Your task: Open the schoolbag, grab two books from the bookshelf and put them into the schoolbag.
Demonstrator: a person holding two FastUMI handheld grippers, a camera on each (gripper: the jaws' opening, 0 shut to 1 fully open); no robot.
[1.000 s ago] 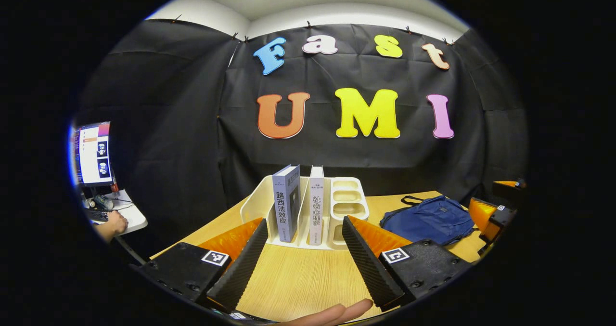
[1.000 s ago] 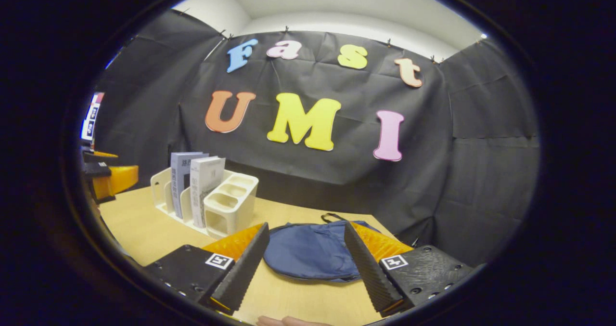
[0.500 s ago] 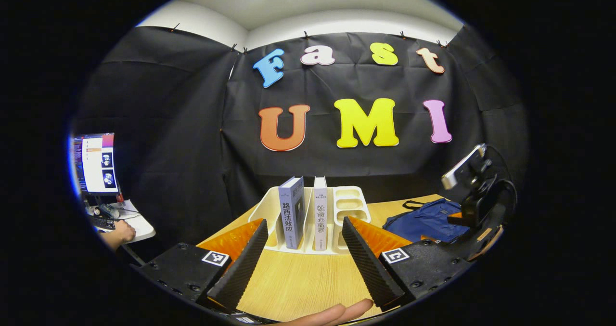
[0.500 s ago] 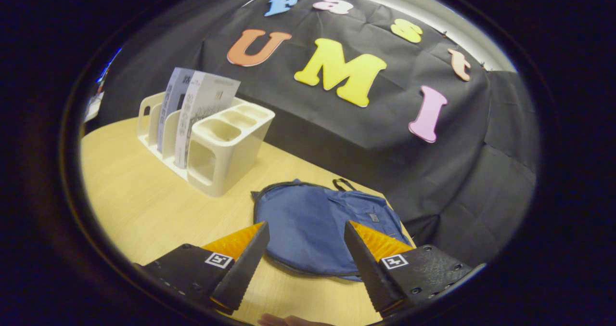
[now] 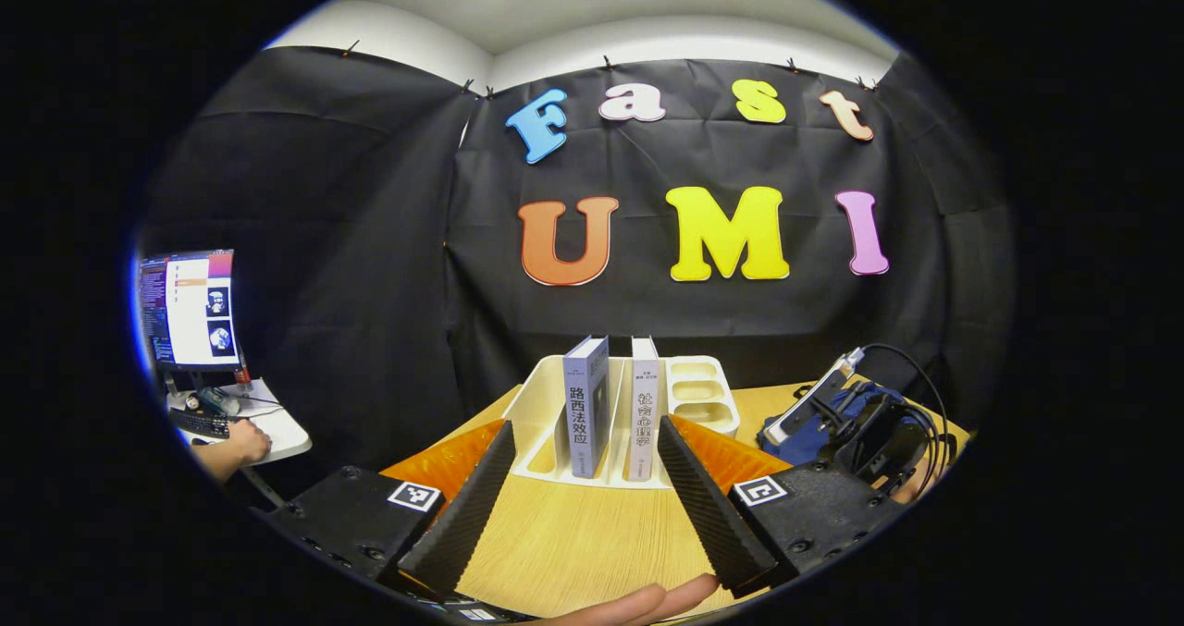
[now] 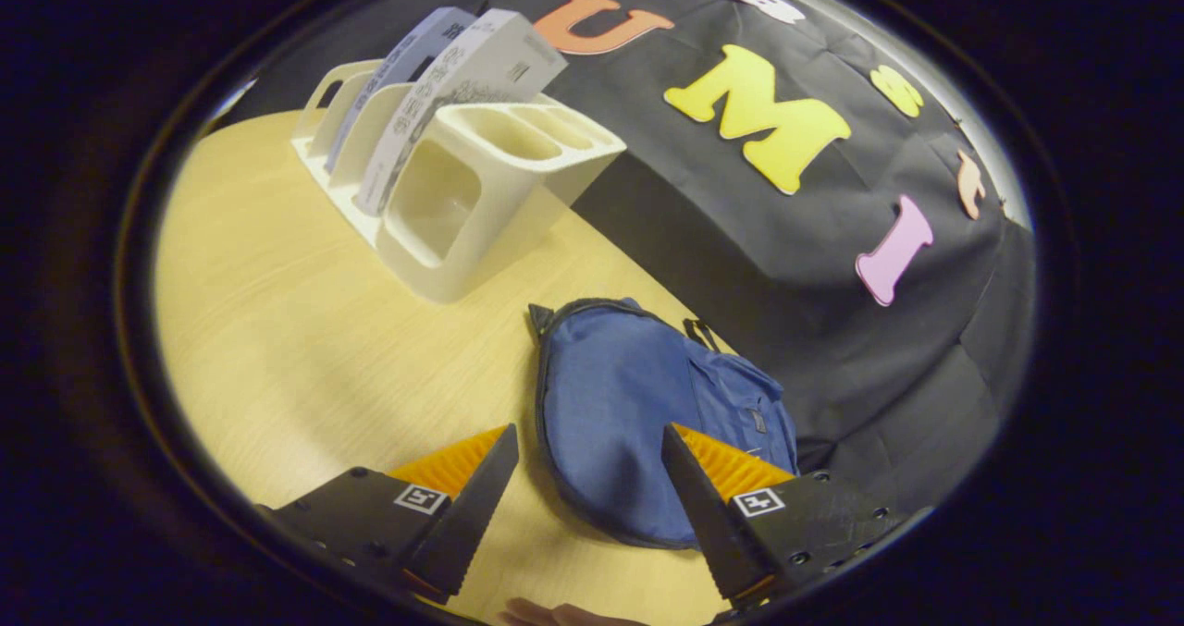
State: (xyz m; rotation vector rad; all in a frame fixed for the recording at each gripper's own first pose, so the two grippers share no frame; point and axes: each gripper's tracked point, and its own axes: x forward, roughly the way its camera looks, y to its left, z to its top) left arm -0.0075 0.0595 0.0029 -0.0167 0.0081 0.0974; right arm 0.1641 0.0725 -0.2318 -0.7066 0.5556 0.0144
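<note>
Now your right gripper point(image 6: 583, 506) has tipped down over the bag point(image 6: 638, 404), which lies flat and closed on the bench point(image 6: 277, 330) just beside the rack point(image 6: 481, 191); its jaws are spread wide, empty, above the bag's near edge. So opening comes next, probably. Your left gripper point(image 5: 583, 506) stays aimed at the two books point(image 5: 610, 404) upright in the rack, jaws wide, holding nothing.

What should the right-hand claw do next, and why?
Probably lower a little further onto the near edge of the blue schoolbag and close there. The right gripper hangs just above it with its jaws apart and nothing between them, and the bag lies flat and looks closed on the table. The two books stand in the white rack, so opening comes first.
</note>
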